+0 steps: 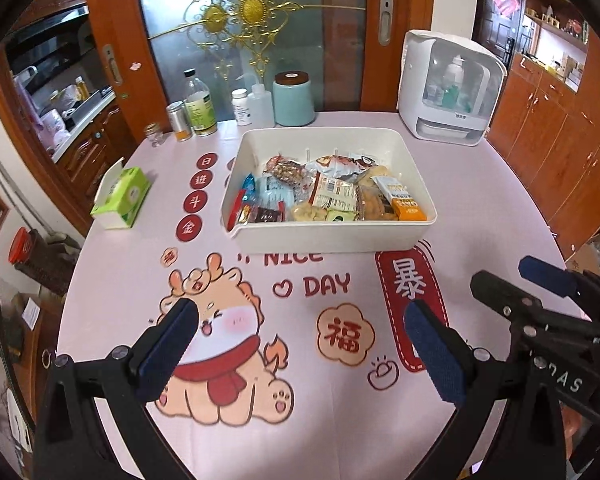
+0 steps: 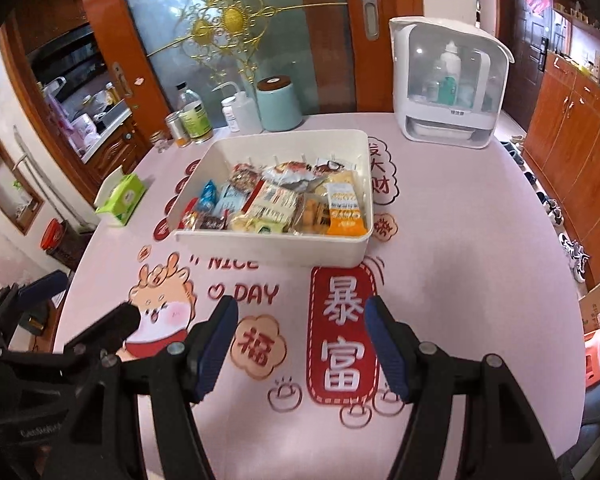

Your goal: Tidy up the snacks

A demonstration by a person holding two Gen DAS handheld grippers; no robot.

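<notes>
A white plastic bin [image 1: 332,238] [image 2: 272,246] stands on the pink printed tablecloth, filled with several wrapped snacks [image 1: 332,196] [image 2: 276,204]; an orange packet [image 1: 410,210] [image 2: 346,220] lies at its right front corner. My left gripper [image 1: 300,320] hovers open over the cartoon dragon print, well short of the bin, with nothing between its blue pads. My right gripper [image 2: 302,320] is open and empty too, above the red banner print in front of the bin. Each gripper shows at the edge of the other's view.
Behind the bin stand bottles and jars [image 1: 198,108], a teal canister [image 1: 294,98] [image 2: 279,104] and a white appliance with a clear hood [image 1: 450,88] [image 2: 448,84]. A green tissue box [image 1: 122,196] [image 2: 122,198] sits at the table's left edge. Wooden cabinets line the right wall.
</notes>
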